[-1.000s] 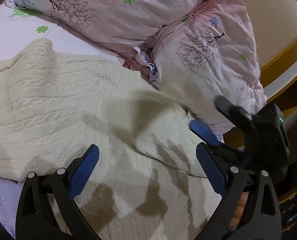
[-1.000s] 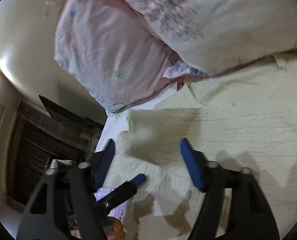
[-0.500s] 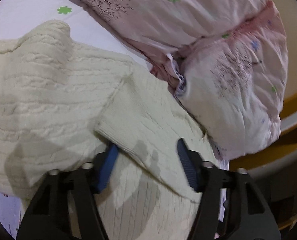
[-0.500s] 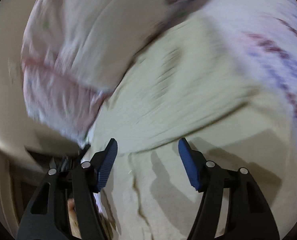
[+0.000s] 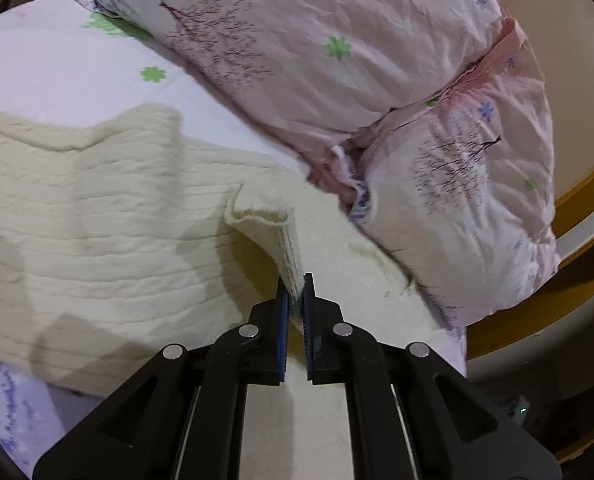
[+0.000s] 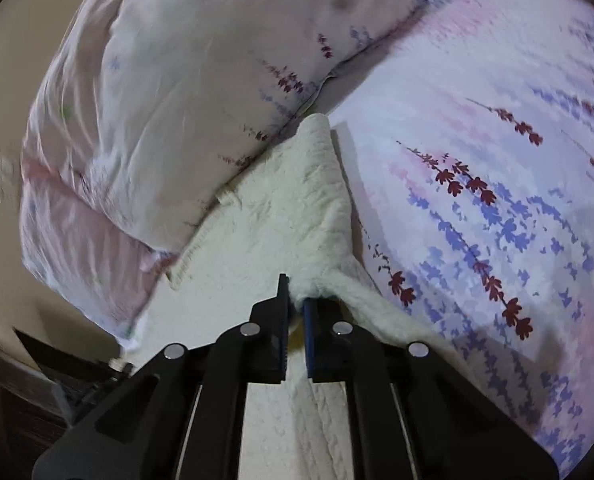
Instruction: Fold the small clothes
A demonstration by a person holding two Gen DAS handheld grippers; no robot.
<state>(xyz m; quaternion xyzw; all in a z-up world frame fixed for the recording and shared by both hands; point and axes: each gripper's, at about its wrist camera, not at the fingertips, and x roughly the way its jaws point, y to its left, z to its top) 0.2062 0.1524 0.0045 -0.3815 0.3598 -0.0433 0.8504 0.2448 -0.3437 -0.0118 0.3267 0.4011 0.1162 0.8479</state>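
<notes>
A cream cable-knit sweater (image 5: 97,232) lies spread on the bed. In the left wrist view my left gripper (image 5: 295,300) is shut on a folded-over edge of the sweater, which stands up in a peak just ahead of the blue pads. In the right wrist view my right gripper (image 6: 296,300) is shut on another edge of the same sweater (image 6: 297,208), with the knit bunched up between the jaws near the sheet's edge.
A pink floral duvet or pillow (image 5: 377,80) is piled behind the sweater and shows in the right wrist view (image 6: 157,100) too. The flowered bedsheet (image 6: 497,200) stretches to the right. A wooden bed frame (image 5: 577,208) runs at the far right.
Both grippers were open over the sweater; both have closed on its edges. The left view has swung toward the pillows, the right view toward the sheet.
</notes>
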